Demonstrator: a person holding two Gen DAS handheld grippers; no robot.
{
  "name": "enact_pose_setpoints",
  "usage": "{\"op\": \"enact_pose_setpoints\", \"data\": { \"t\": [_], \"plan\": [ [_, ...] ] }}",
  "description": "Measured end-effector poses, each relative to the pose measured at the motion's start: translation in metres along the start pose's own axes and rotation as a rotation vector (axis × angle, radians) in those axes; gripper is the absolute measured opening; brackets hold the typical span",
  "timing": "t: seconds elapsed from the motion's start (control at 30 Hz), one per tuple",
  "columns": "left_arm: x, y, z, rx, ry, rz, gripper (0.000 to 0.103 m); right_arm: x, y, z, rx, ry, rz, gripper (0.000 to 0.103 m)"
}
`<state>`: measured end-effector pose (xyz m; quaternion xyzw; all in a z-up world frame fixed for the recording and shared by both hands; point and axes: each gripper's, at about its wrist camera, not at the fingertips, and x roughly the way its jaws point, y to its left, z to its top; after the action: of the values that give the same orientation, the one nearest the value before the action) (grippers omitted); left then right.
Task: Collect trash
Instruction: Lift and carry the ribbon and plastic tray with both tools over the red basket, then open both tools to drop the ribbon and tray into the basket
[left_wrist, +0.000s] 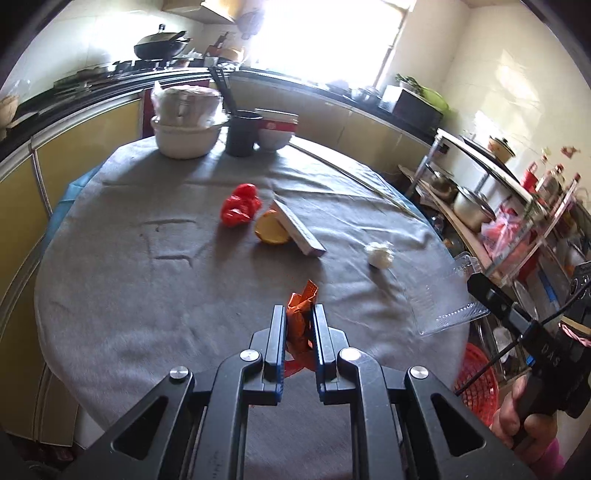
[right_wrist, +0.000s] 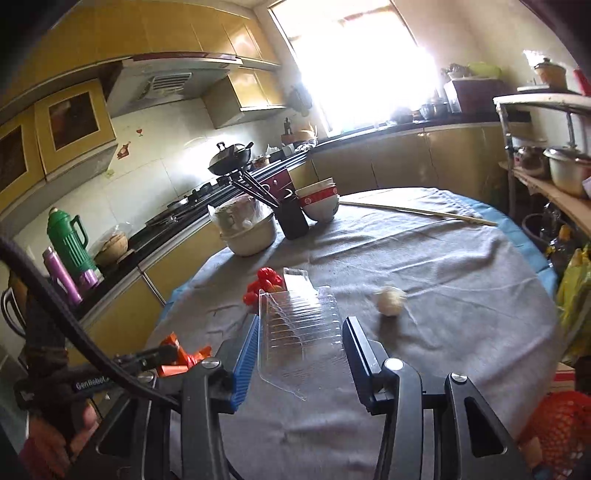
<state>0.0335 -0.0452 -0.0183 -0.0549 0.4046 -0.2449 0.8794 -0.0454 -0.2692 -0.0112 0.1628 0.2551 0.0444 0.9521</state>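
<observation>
My left gripper (left_wrist: 300, 314) is shut on a crumpled orange wrapper (left_wrist: 301, 312), just above the grey tablecloth; the wrapper also shows in the right wrist view (right_wrist: 177, 350). My right gripper (right_wrist: 301, 325) has its jaws around a clear plastic tray (right_wrist: 299, 325), which also shows in the left wrist view (left_wrist: 441, 295) at the table's right edge. Loose on the cloth lie a red plastic scrap (left_wrist: 240, 205), a yellow fruit peel (left_wrist: 271, 230), a flat white box (left_wrist: 299, 230) leaning on the peel, and a white crumpled tissue (left_wrist: 378, 253).
At the far side of the round table (left_wrist: 147, 295) stand a covered basin (left_wrist: 186, 125), a dark chopstick holder (left_wrist: 242, 133) and stacked bowls (left_wrist: 277, 129). A red mesh basket (left_wrist: 476, 376) sits below the table's right edge. A shelf with pots (left_wrist: 472, 206) stands on the right.
</observation>
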Motion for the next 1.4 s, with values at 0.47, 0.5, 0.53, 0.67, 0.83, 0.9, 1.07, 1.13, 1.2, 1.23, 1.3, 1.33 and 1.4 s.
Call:
{"op": "enact_pose_setpoints", "data": {
  "t": [0.47,0.5,0.53,0.67,0.83,0.9,1.07,1.13,1.2,1.23,1.3,1.33,1.4],
  "plan": [
    [-0.015,-0.069,-0.022,0.123,0.032,-0.052,0.014,-0.08,-0.038,-0.039,0.023,-0.046,-0.09,0.049],
    [-0.015,-0.075,-0.023,0.132,0.034,-0.055,0.014,-0.086,-0.043,-0.041,0.03,-0.051,-0.1,0.049],
    [-0.015,-0.08,-0.023,0.142,0.034,-0.059,0.014,-0.088,-0.045,-0.042,0.034,-0.053,-0.105,0.049],
    [-0.015,-0.104,-0.026,0.183,0.042,-0.082,0.014,-0.105,-0.06,-0.046,0.058,-0.068,-0.131,0.049],
    [-0.011,-0.131,-0.027,0.229,0.057,-0.109,0.014,-0.121,-0.08,-0.052,0.091,-0.081,-0.162,0.049],
    [-0.008,-0.143,-0.027,0.251,0.062,-0.12,0.014,-0.127,-0.087,-0.054,0.102,-0.085,-0.174,0.049],
    [0.001,-0.174,-0.028,0.309,0.076,-0.155,0.014,-0.14,-0.108,-0.06,0.136,-0.093,-0.208,0.049],
    [0.004,-0.185,-0.028,0.329,0.082,-0.172,0.014,-0.148,-0.12,-0.063,0.166,-0.098,-0.226,0.049],
    [0.008,-0.197,-0.028,0.349,0.088,-0.2,0.014,-0.156,-0.132,-0.068,0.191,-0.103,-0.253,0.049],
    [0.01,-0.203,-0.029,0.358,0.092,-0.214,0.014,-0.159,-0.138,-0.07,0.205,-0.104,-0.263,0.049],
    [0.015,-0.215,-0.03,0.375,0.103,-0.243,0.014,-0.165,-0.151,-0.075,0.235,-0.103,-0.286,0.049],
    [0.018,-0.221,-0.031,0.382,0.109,-0.258,0.014,-0.169,-0.158,-0.078,0.248,-0.102,-0.299,0.049],
    [0.023,-0.232,-0.034,0.399,0.125,-0.295,0.014,-0.174,-0.171,-0.083,0.276,-0.098,-0.318,0.049]
  ]
}}
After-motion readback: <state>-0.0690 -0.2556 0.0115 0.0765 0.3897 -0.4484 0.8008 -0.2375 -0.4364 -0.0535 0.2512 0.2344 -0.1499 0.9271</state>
